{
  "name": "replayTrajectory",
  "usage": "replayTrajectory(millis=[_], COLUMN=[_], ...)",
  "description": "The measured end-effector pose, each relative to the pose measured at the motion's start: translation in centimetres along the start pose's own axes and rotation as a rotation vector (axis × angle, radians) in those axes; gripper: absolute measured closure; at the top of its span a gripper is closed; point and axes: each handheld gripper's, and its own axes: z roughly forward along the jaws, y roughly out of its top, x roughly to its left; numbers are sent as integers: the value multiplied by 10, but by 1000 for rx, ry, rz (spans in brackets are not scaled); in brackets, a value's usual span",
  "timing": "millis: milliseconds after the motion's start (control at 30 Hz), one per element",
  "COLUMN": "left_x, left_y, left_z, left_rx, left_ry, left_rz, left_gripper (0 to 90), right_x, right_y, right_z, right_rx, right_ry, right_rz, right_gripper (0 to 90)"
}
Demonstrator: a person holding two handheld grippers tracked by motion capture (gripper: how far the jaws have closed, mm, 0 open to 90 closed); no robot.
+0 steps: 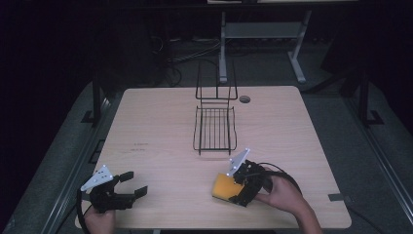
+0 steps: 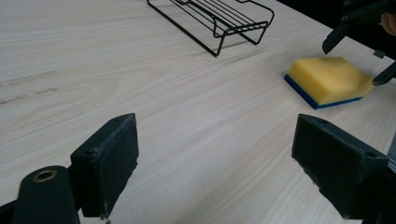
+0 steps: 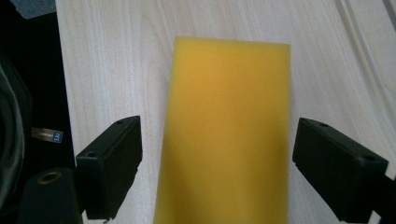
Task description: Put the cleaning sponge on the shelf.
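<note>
On the left, my left tool point(image 1: 127, 184) hovers wide and empty over the near-left corner of the desk point(image 1: 146, 122), well apart from the work. Toward the middle, farther back, the black wire rack point(image 1: 215, 127) stands empty, which I judge to be where the sponge is headed. On the right, the yellow sponge point(image 1: 225, 186) with its blue underside lies flat on the desk near the front edge, and my right tool point(image 3: 217, 170) has it between its 2 wide jaws, neither pad touching yet as far as I can tell. The risk I see: the sponge is soft, so a squeeze that lands off-centre could fold it or tip it out, and a shallow grip could let it slip during a lift.
</note>
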Motion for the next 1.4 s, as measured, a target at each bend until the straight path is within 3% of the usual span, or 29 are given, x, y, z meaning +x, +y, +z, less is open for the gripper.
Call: replayTrajectory(millis=[1400], left_x=[0], left_y=[0], left_z=[-1], left_rx=[-3], left_ry=[-2], left_rz=[-1], left_gripper=[140], right_x=[-5], right_y=[5], right_z=[29], right_rx=[92], right_ry=[5], right_rz=[-5], right_gripper=[156])
